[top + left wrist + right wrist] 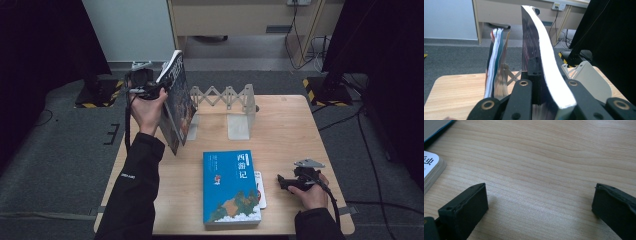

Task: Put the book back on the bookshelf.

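Two hand-held grippers are present. The left hand-held gripper (pixel 150 90) is raised above the far left part of the desk (pixel 285 125), its jaws closed on a dark-covered book (pixel 176 102). From the high view the book stands nearly upright with a lean, its lower corner close to the desk. From the left gripper view the book's (pixel 544 62) white page edge curves away from the camera between the two jaws, so the block of pages is visibly bowed. Beyond it in the same view stands a thin book or magazine with white and coloured page edges (pixel 495 62), upright on the desk.

The right hand-held gripper (pixel 290 182) rests low at the near right of the desk, held in the right hand (pixel 312 195). Its jaws stand wide apart and hold nothing; bare wood grain shows between them in the right gripper view.

A blue book with Chinese characters on its cover (pixel 231 187) lies flat at the near centre of the desk. A small white booklet (pixel 260 189) lies partly under its right edge, just left of the right hand-held gripper. An expanding grey bookstand with upright end plates (pixel 227 107) sits at the far centre of the desk, just right of the held book.
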{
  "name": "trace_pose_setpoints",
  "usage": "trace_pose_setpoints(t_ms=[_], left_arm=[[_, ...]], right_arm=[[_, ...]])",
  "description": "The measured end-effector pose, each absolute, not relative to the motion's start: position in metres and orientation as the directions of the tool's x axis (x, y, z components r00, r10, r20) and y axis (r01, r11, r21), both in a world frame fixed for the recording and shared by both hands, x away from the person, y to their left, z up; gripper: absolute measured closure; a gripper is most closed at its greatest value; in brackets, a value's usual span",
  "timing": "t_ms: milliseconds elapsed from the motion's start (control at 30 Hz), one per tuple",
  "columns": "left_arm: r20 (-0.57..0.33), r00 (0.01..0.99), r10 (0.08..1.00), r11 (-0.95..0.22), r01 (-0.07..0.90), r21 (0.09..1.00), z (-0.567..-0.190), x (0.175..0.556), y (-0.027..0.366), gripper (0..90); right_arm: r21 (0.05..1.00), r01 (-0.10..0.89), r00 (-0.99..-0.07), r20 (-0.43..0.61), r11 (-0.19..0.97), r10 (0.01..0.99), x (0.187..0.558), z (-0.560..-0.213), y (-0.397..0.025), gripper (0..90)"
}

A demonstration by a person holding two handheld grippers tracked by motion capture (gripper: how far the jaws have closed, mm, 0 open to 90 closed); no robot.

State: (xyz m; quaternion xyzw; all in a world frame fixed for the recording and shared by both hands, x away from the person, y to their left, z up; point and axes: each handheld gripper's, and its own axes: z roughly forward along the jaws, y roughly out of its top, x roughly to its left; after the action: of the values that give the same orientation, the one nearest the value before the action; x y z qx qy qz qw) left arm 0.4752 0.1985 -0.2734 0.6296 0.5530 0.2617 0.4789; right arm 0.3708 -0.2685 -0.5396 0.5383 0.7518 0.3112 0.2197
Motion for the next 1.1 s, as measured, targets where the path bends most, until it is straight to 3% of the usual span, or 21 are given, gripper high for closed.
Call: trace_pose_setpoints(t_ms=[433, 1100], left_arm=[[-0.118, 0.213, 0.970, 0.016, 0.428, 0.904, -0.290, 0.489, 0.184, 81.8], [-0.081, 0.168, 0.982, 0.005, 0.408, 0.913, -0.306, 0.495, 0.182, 81.8]], right_arm=[[0.704, 0.673, -0.324, 0.005, 0.227, 0.946, 0.371, -0.540, -0.269, 0.6], [0.705, 0.672, -0.321, 0.003, 0.226, 0.947, 0.371, -0.540, -0.268, 0.5]])
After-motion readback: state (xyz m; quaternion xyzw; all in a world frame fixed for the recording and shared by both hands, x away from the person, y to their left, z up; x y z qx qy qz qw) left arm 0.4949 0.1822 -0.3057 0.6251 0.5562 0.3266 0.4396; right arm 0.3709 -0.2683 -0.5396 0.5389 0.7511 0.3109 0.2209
